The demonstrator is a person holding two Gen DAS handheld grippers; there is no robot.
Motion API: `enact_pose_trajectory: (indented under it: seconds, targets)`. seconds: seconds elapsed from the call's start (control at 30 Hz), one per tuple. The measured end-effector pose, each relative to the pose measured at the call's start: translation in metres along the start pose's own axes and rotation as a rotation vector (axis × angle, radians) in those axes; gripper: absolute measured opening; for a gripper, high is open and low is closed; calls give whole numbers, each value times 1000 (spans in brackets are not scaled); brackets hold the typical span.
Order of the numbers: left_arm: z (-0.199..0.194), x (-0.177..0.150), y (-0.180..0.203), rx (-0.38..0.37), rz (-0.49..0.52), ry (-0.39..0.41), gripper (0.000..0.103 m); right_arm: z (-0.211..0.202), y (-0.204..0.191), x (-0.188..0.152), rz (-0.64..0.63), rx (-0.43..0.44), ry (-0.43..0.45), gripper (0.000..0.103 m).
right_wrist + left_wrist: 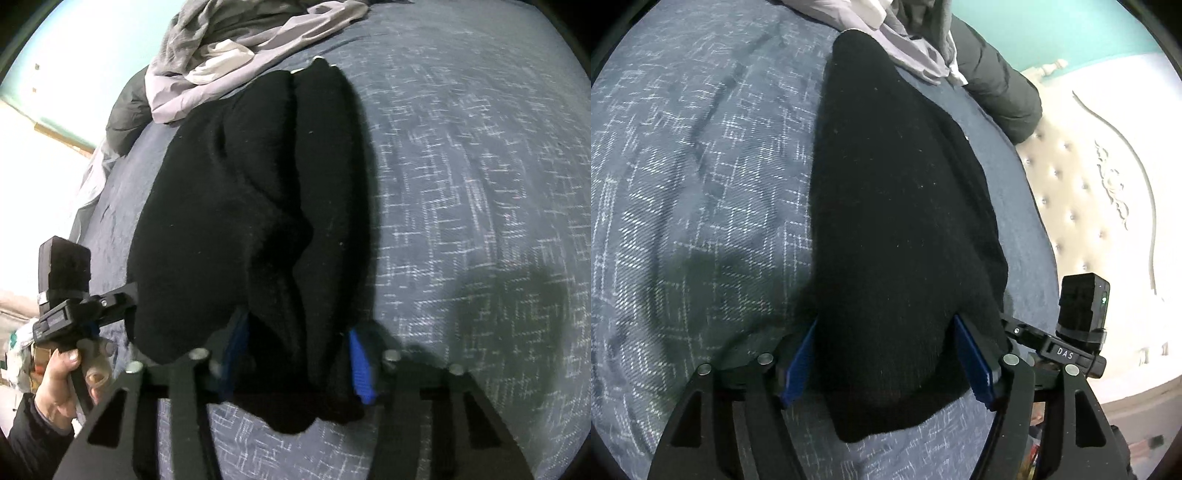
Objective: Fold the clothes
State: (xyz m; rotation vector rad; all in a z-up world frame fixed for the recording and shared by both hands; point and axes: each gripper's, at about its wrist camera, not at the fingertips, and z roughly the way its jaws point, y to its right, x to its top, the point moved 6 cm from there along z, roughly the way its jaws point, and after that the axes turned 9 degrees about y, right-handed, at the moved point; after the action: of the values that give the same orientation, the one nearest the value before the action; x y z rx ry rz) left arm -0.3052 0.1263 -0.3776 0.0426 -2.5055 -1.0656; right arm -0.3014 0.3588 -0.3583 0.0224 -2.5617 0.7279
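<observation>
1. Looking along the left gripper (886, 363): its blue pads sit apart on each side of the black sweater (901, 221) on the blue bedspread (701, 166). I cannot tell whether they squeeze it.
2. Looking along the right gripper (295, 360): its pads also sit around the sweater's near end, and again I cannot tell about the squeeze. A hand (59, 384) holds the other gripper at the left.

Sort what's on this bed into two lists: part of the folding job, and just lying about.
Job in hand:
black knit garment
left gripper
right gripper

Lying about:
grey and white clothes pile
dark puffer jacket
patterned bedspread
tufted headboard
</observation>
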Motion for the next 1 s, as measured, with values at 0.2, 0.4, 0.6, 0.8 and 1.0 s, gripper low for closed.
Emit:
enact_pose_trajectory:
  seconds: [0.2, 0.4, 0.6, 0.8, 1.0]
  targets:
    - [-13, 1, 6, 46, -5, 80, 68, -12, -4, 4, -5, 33, 24, 27]
    - [-15, -4, -5, 11, -45, 66, 68, -4, 1, 5, 23, 42, -11, 38]
    - [-13, -3, -3, 29, -15, 52, 72, 6, 5, 7, 48, 60, -31, 43]
    - [-9, -3, 2, 64, 21, 59, 72, 2, 1, 7, 12, 58, -22, 31]
    - [-18, -11, 2, 50, 40, 53, 69, 10, 2, 9, 30, 61, -40, 37]
